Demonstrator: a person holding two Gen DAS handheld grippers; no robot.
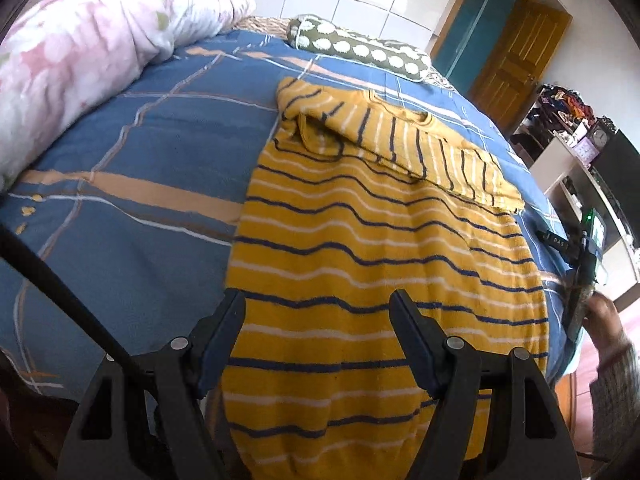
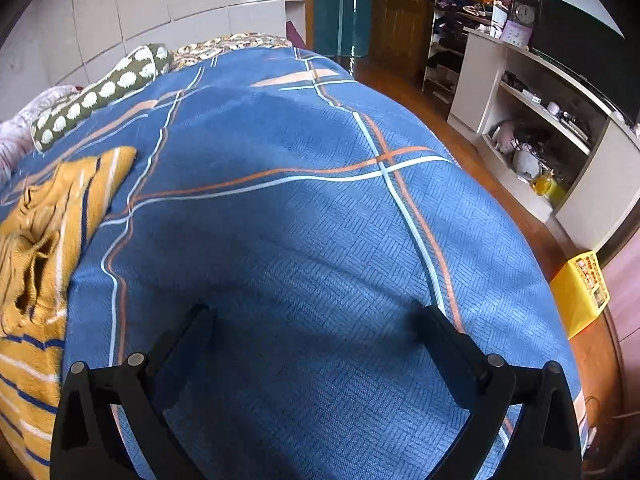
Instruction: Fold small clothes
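A yellow sweater with navy and white stripes (image 1: 360, 248) lies on the blue bedspread (image 1: 132, 184), both sleeves folded across its chest. My left gripper (image 1: 318, 300) is open, hovering over the sweater's lower part, its jaws wide apart and empty. The other gripper shows at the right edge of the left wrist view (image 1: 580, 276). In the right wrist view my right gripper (image 2: 316, 316) is open and empty over bare bedspread (image 2: 320, 200). The sweater (image 2: 44, 248) lies to its left there.
A pink floral quilt (image 1: 92, 44) is heaped at the far left of the bed. A green spotted pillow (image 1: 360, 46) lies at the head. A shelf unit with a TV (image 2: 540, 100) and a yellow box (image 2: 580, 292) stand right of the bed.
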